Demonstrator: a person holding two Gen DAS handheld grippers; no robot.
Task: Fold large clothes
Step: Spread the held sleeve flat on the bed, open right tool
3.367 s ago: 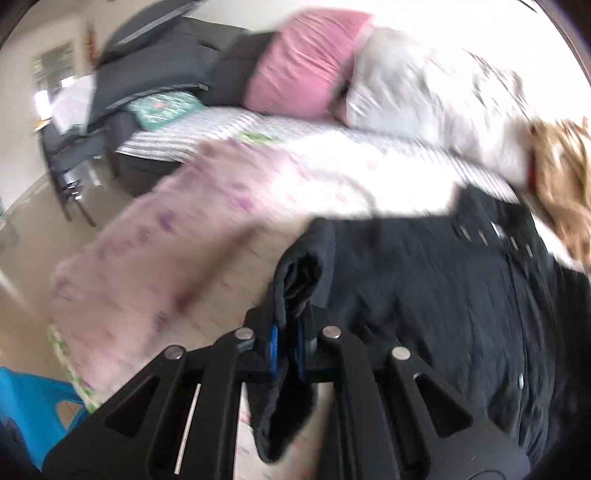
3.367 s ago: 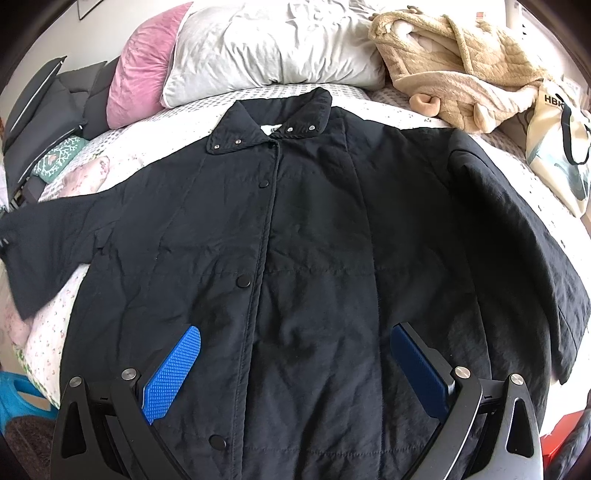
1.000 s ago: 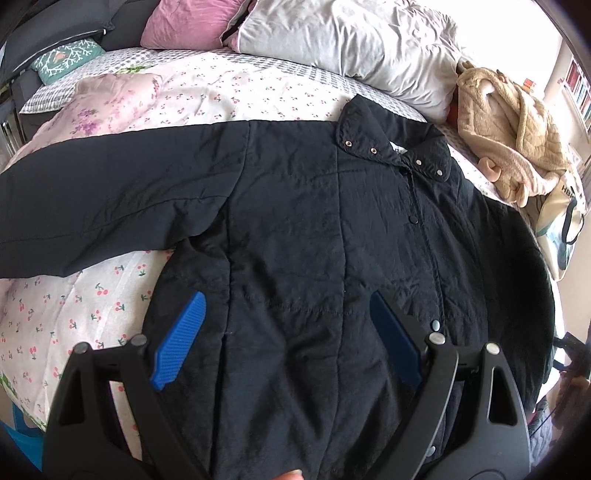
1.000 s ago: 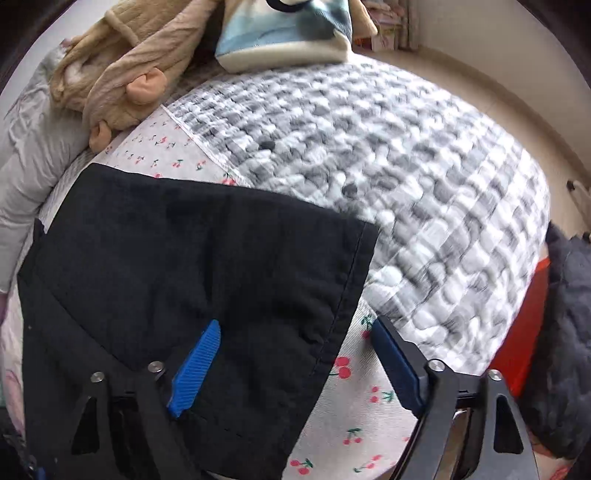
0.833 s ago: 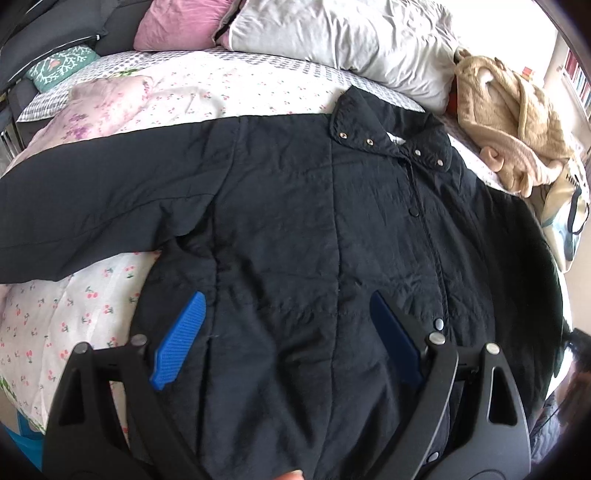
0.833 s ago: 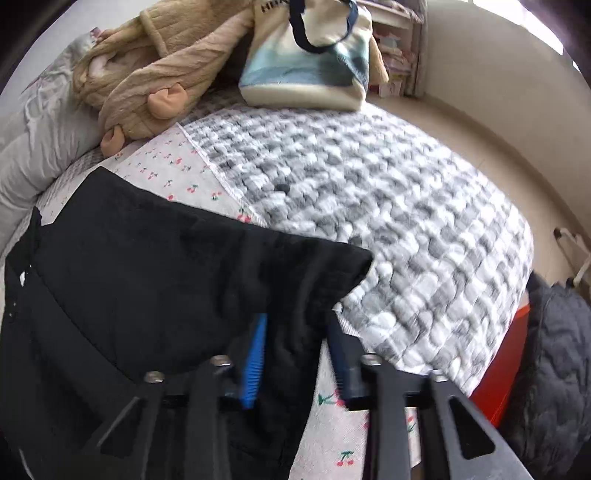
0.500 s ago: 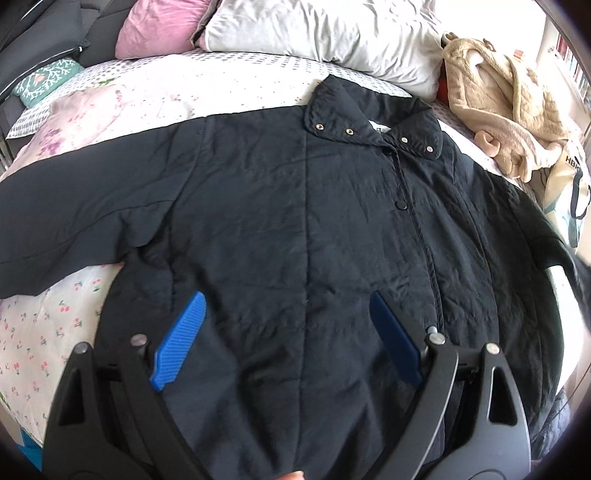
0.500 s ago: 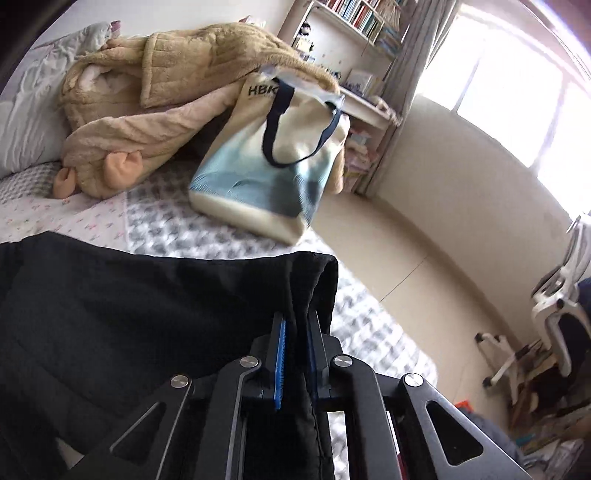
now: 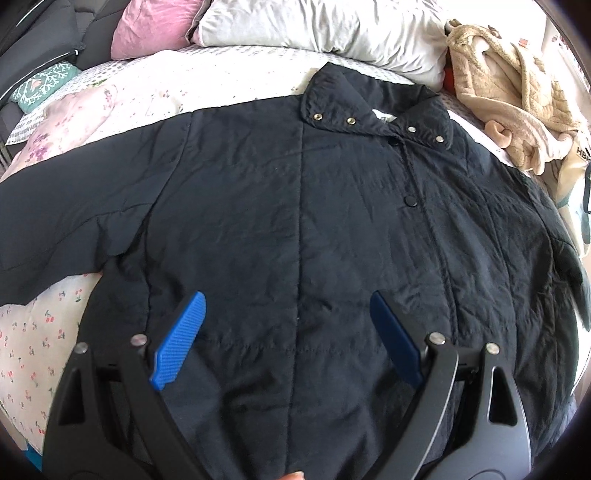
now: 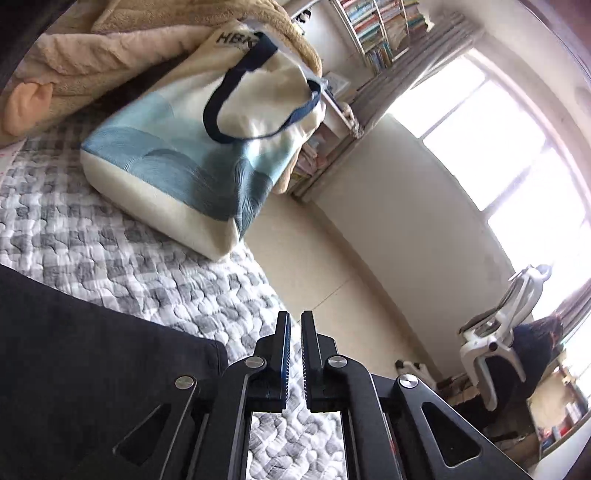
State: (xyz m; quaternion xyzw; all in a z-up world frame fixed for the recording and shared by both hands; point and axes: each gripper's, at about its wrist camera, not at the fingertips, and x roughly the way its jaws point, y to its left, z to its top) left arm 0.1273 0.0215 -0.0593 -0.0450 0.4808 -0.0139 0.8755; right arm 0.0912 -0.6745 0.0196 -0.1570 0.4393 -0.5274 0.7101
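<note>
A large black quilted jacket [image 9: 295, 206] lies flat, front up, on the bed, collar at the far side, its left sleeve spread out to the left. My left gripper [image 9: 288, 332] is open and empty, hovering above the jacket's lower front. My right gripper [image 10: 293, 332] is shut with nothing between its blue pads; the jacket's right sleeve cuff [image 10: 110, 350] lies just to its left on the grey checked quilt [image 10: 110, 251].
A cream and blue tote bag [image 10: 207, 147] and a beige fleece robe [image 9: 517, 88] lie at the bed's right side. Grey [image 9: 325, 29] and pink [image 9: 151, 29] pillows are at the head. Past the bed edge are floor, a bookshelf and a white chair [image 10: 509, 325].
My right gripper closed on the right sleeve cuff and lifted it; now the cuff is out of the jaws and lies beside them. My left gripper drifted right over the jacket, staying open.
</note>
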